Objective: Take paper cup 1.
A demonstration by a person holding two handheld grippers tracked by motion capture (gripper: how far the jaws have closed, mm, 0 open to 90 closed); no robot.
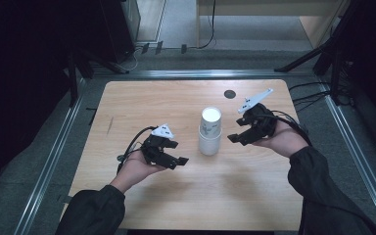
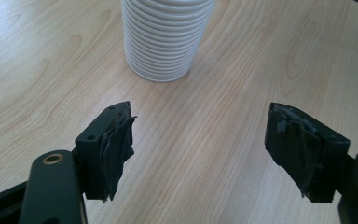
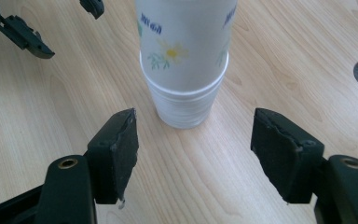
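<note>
High view, cups: a flowered paper cup (image 1: 211, 121) sits nested in a white ribbed cup (image 1: 209, 143) at the centre of the frame, upright on the wooden table (image 1: 142, 100)
High view, tongs: the left gripper (image 1: 175, 160) lies lower left of the stack and the right gripper (image 1: 236, 138) just right of it; both are apart from the cups, neither holding anything
High view, extra: it alone shows both hands at once, plus a dark round grommet (image 1: 230, 94) above the stack
Left gripper view, tongs: jaws stand parted over bare wood, nothing between the worn pads (image 2: 120, 144)
Left gripper view, cup: the ribbed cup (image 2: 164, 37) fills the top centre, its base in plain sight; the flowered cup is cut off above
Right gripper view, tongs: jaws parted, empty, pads (image 3: 123, 150) clear of the stack
Right gripper view, cups: the seam where the flowered cup (image 3: 185, 32) enters the ribbed one (image 3: 185, 101) shows at top centre, with the flower print
Right gripper view, extra: the left gripper's tips (image 3: 63, 28) show upper left
Risk, tipping: the stack is tall and light, so a sideways knock from either jaw could topple it
Risk, separating: a pull on the upper cup alone may lift both if they are wedged
Risk, crushing: a hard squeeze could dent the thin paper wall
</note>
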